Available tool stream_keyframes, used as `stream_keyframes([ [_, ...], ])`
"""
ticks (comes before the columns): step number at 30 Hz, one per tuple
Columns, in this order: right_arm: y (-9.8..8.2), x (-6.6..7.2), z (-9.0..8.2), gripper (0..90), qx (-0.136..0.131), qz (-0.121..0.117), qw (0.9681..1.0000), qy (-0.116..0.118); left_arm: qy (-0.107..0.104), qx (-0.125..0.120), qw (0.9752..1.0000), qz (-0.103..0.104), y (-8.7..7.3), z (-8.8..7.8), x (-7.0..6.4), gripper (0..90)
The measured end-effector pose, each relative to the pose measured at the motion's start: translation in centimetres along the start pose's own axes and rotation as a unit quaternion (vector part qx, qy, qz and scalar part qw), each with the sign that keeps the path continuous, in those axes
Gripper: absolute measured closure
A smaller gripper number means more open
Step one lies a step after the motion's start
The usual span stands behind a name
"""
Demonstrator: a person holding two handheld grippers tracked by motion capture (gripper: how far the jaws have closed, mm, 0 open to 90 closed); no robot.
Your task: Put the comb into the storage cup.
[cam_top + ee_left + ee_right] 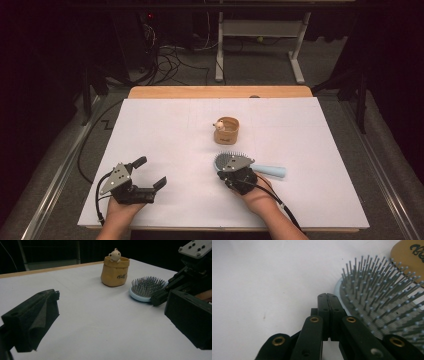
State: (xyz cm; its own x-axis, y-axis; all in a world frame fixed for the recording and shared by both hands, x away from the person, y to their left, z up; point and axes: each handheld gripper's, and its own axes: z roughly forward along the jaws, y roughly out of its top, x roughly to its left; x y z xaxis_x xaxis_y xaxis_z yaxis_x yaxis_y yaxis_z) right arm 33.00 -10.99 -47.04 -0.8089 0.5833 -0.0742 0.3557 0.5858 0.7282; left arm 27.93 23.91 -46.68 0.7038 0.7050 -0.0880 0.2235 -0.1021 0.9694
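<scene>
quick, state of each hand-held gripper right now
Left hand-held gripper: open, holding nothing.
Right hand-held gripper: shut, empty, beside the hairbrush.

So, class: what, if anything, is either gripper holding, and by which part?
Nothing: the right gripper is shut empty beside the hairbrush; the left gripper is open.

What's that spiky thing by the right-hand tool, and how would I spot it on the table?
Start at the white sheet that covers the table, then find the small tan pouch with a toy animal peeking out, near its middle. Just in front of it, toward the person, lies the hairbrush. It is pale blue with an oval grey pad of pin bristles facing up, and its handle points right; the right gripper, shut, sits at its edge.
</scene>
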Motion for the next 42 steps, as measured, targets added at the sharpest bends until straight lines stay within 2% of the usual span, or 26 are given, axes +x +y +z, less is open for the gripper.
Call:
stream_keyframes([
  [4,-0.1,0.1,-1.3,90.0,-0.017,0.006,0.9998,0.005,0.001,0.000,1.0000,0.000,0.0,0.0,0.0,0.5],
  [6,-0.5,-0.1,-2.6,90.0,-0.031,0.017,0.9994,0.006,0.000,-0.001,1.0000,-0.002,0.0,-0.1,0.0,0.5],
  [9,-1.5,-1.2,-4.6,90.0,-0.037,0.025,0.9988,-0.021,-0.002,0.000,1.0000,-0.002,0.0,-0.1,0.0,0.5],
  [13,-3.1,-3.9,-6.5,90.0,-0.028,0.050,0.9963,-0.064,-0.004,-0.002,1.0000,-0.002,0.0,0.0,-0.1,0.5],
  [17,-4.7,-7.0,-7.9,90.0,-0.015,0.089,0.9903,-0.106,-0.003,-0.002,1.0000,-0.004,0.0,-0.1,0.0,0.5],
  [20,-5.6,-8.9,-8.4,90.0,-0.001,0.108,0.9857,-0.129,-0.005,-0.003,1.0000,-0.005,0.0,-0.1,0.0,0.5],
  [23,-6.5,-10.2,-9.0,90.0,0.006,0.129,0.9818,-0.139,-0.005,-0.003,1.0000,-0.004,0.0,-0.1,0.0,0.5],
  [27,-7.1,-11.0,-9.3,90.0,0.014,0.140,0.9799,-0.142,-0.005,-0.003,1.0000,-0.005,0.0,-0.1,0.0,0.5],
  [35,-7.7,-11.8,-9.6,90.0,0.027,0.144,0.9805,-0.131,-0.006,-0.003,1.0000,-0.005,0.0,-0.1,0.0,0.5],
  [42,-8.0,-11.8,-9.8,90.0,0.030,0.143,0.9816,-0.123,-0.007,-0.003,1.0000,-0.005,-0.1,-0.1,0.1,0.5],
])
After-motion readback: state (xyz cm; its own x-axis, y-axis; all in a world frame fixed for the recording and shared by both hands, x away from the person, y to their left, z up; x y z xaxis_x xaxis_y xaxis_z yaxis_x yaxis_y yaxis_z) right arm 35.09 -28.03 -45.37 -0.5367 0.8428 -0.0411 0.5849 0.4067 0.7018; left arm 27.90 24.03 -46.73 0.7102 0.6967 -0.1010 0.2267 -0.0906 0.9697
